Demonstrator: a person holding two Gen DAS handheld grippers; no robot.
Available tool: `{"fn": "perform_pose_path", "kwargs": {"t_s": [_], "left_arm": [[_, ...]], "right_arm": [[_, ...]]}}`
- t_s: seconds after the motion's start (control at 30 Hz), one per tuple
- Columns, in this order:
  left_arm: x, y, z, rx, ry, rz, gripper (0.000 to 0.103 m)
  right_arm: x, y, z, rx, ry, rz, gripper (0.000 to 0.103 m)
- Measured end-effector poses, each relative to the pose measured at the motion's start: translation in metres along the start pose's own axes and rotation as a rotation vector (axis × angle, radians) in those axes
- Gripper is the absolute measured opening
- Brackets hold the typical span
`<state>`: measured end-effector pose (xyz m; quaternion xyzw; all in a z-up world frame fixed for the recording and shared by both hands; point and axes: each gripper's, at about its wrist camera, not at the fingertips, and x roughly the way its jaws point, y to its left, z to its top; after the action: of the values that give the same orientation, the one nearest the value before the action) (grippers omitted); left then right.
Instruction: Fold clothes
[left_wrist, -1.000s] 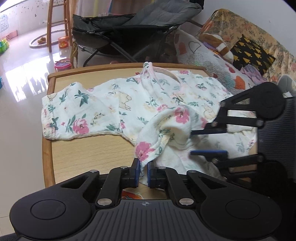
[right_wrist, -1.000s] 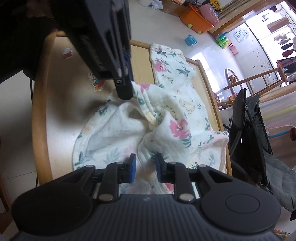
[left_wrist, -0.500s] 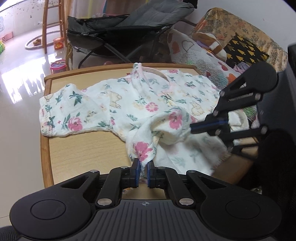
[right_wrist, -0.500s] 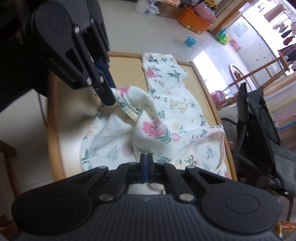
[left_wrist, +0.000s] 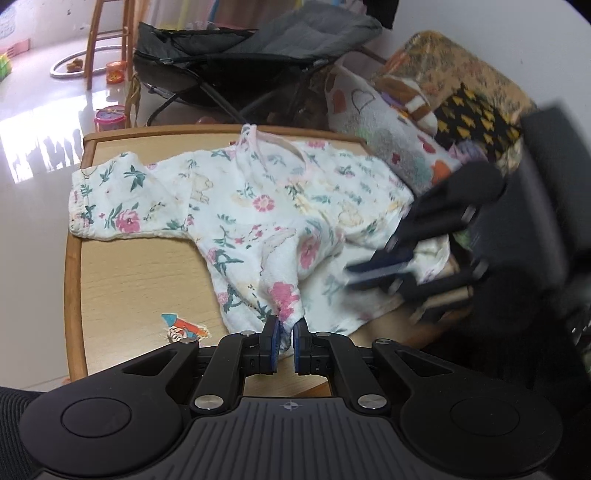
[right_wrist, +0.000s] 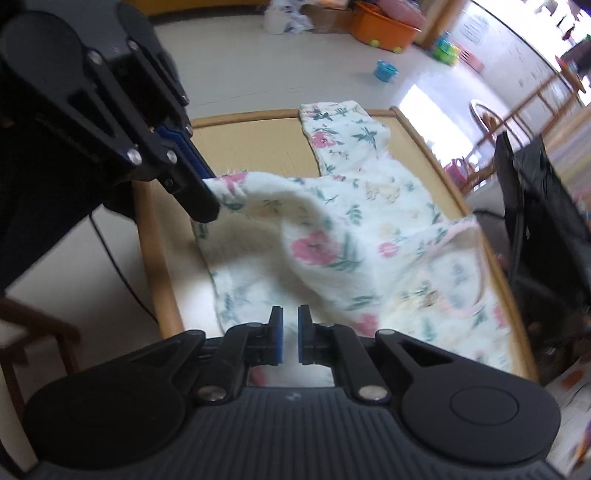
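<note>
Shirt (left_wrist: 258, 206), white with flowers, spread across my table (left_wrist: 140, 280); one sleeve flat toward table's far left corner, near hem lifted off table. My left claw (left_wrist: 284, 341) clamped tight on hem corner with pink flower, cloth bunched between pads. My right claw (right_wrist: 290, 334) nearly closed, narrow slit between pads; jaws just closed hard, then eased slightly; cloth sits behind pads, cannot tell if pinched. From right side, left claw (right_wrist: 207, 206) holds raised hem above table's near edge. Rocket sticker (left_wrist: 183, 326) on table beside hem.
</note>
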<state>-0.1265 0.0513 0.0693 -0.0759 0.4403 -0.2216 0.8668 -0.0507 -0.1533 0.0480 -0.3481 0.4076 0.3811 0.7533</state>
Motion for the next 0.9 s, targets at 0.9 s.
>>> {"fn": "perform_pose_path", "kwargs": {"t_s": [0.9], "left_arm": [[-0.007,0.006,0.003,-0.052,-0.014,0.018,0.007]], "right_arm": [[-0.010,-0.007,0.033,-0.219,0.095,0.156,0.001]]}}
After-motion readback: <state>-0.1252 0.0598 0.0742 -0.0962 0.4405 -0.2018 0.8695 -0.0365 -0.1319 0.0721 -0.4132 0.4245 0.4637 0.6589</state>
